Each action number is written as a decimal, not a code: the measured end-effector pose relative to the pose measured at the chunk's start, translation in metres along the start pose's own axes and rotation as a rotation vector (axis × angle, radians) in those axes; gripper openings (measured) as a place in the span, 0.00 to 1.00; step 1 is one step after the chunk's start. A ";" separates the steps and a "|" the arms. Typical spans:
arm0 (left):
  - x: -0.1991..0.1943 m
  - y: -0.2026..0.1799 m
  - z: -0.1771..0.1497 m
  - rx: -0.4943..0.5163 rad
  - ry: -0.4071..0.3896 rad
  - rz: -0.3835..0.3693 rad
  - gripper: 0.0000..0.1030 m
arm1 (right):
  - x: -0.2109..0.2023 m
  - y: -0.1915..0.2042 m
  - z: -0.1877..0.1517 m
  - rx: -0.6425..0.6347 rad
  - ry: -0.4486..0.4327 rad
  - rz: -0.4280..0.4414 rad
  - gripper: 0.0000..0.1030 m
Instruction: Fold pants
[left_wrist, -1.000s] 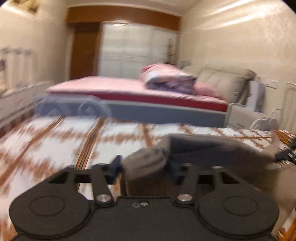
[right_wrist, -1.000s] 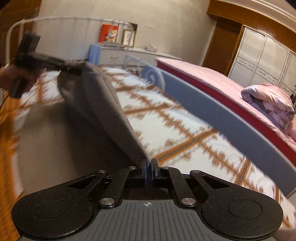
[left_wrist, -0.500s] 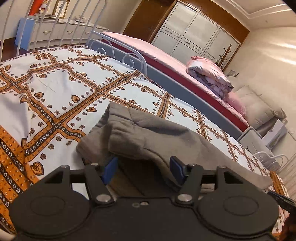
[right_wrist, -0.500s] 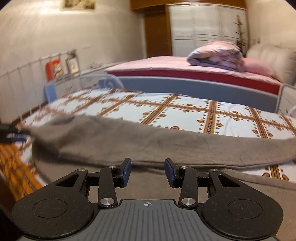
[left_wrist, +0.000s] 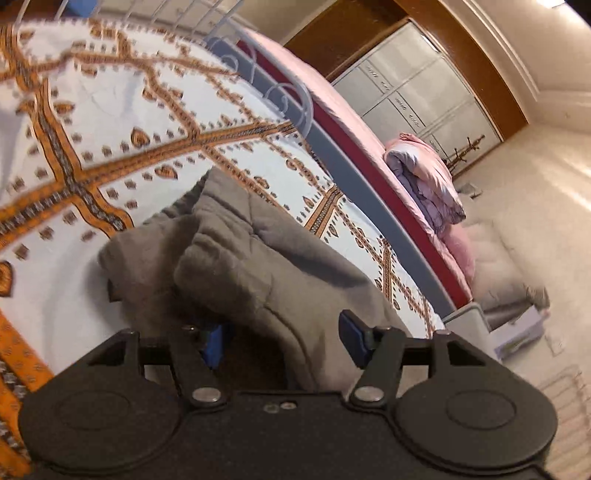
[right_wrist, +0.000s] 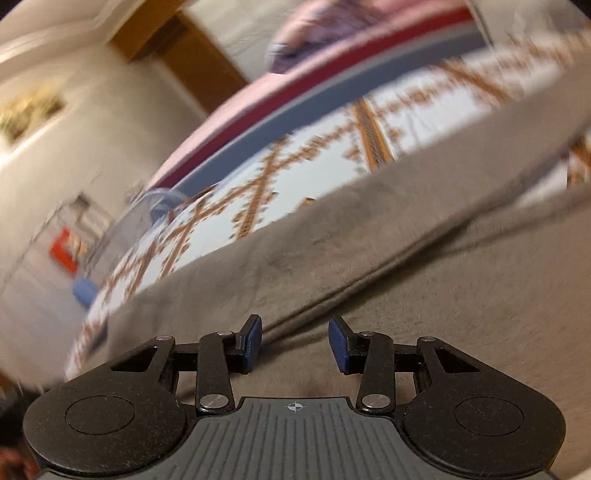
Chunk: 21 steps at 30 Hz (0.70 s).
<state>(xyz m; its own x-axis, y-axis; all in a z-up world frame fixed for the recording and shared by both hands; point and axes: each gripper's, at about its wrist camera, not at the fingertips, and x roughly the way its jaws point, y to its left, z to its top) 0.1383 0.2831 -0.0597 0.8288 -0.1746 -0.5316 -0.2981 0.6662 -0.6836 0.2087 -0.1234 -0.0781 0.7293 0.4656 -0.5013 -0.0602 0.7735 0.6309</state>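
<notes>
The grey pants (left_wrist: 258, 258) lie folded lengthwise on the orange-and-white patterned bedspread (left_wrist: 110, 110). Their bunched end reaches in between the blue pads of my left gripper (left_wrist: 280, 339). Its jaws are closing with that cloth between them, but the right pad (left_wrist: 351, 334) stands clear of the fabric. In the right wrist view the pants (right_wrist: 406, 240) stretch across the bedspread (right_wrist: 295, 177) as a long doubled strip. My right gripper (right_wrist: 295, 343) hovers just over the cloth, open, with nothing pinched between its pads.
A white metal rail (left_wrist: 291, 99) and a grey bed frame edge the bedspread on the far side. Beyond is a pink bed (left_wrist: 332, 110) with a rolled quilt (left_wrist: 424, 177), a grey wardrobe (left_wrist: 417, 92) and a padded headboard (left_wrist: 498, 258).
My right gripper opened and let go of the pants. The lifted cloth came down flat on the bed. Both grippers sank and rolled, and the left jaws narrowed.
</notes>
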 end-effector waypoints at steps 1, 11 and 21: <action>0.005 0.003 0.002 -0.018 0.002 -0.009 0.39 | 0.006 -0.006 0.004 0.044 0.009 0.009 0.41; 0.024 -0.007 0.038 0.064 -0.003 -0.125 0.07 | 0.003 -0.007 0.035 0.082 -0.024 0.057 0.05; 0.017 0.034 0.010 0.278 0.185 0.053 0.07 | -0.036 -0.001 -0.036 -0.105 0.134 -0.009 0.05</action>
<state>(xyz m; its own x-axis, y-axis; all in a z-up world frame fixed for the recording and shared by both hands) 0.1476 0.3103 -0.0870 0.7078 -0.2460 -0.6622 -0.1767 0.8460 -0.5031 0.1576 -0.1256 -0.0819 0.6333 0.5063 -0.5853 -0.1306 0.8153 0.5641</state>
